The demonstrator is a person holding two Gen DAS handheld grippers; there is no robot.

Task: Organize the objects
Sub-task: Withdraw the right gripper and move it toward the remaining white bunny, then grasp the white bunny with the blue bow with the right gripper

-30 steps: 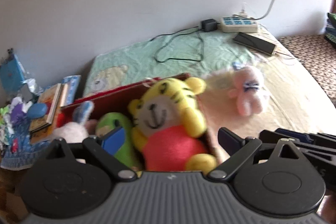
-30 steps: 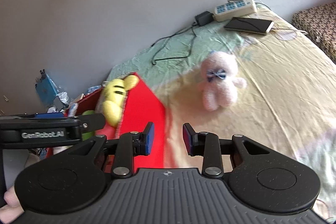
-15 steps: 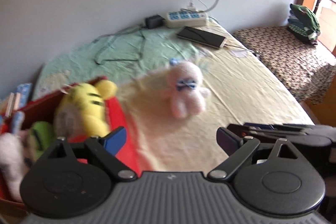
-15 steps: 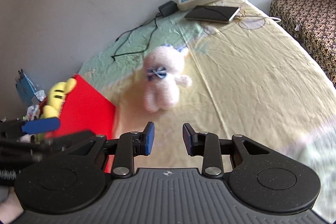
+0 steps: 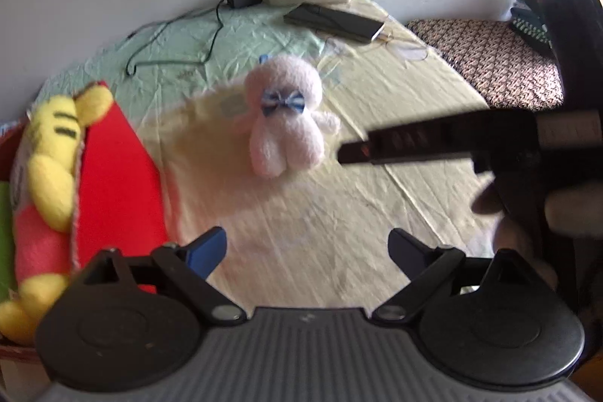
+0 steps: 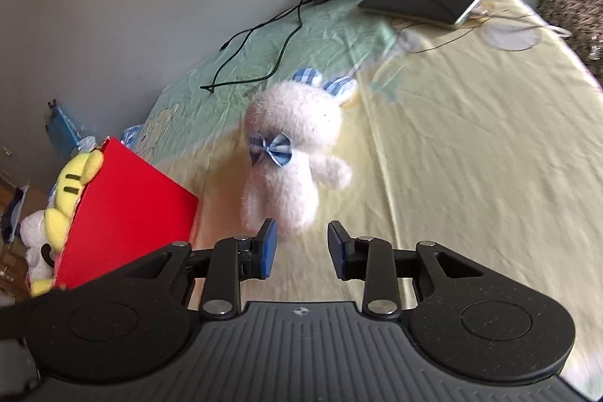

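On the bed (image 6: 471,145): pink rabbit (image 6: 294,157), lying just beyond right gripper (image 6: 301,251), jaws part-open, empty; left gripper (image 5: 307,251) wide, just narrowed slightly, empty; red box (image 6: 128,210) left, holding tiger (image 5: 49,176).

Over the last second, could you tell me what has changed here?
Both grippers swung away from the red box toward the white plush rabbit; the right gripper is now closest. The left gripper closed slightly. Neither holds anything. The rabbit and box stayed put.
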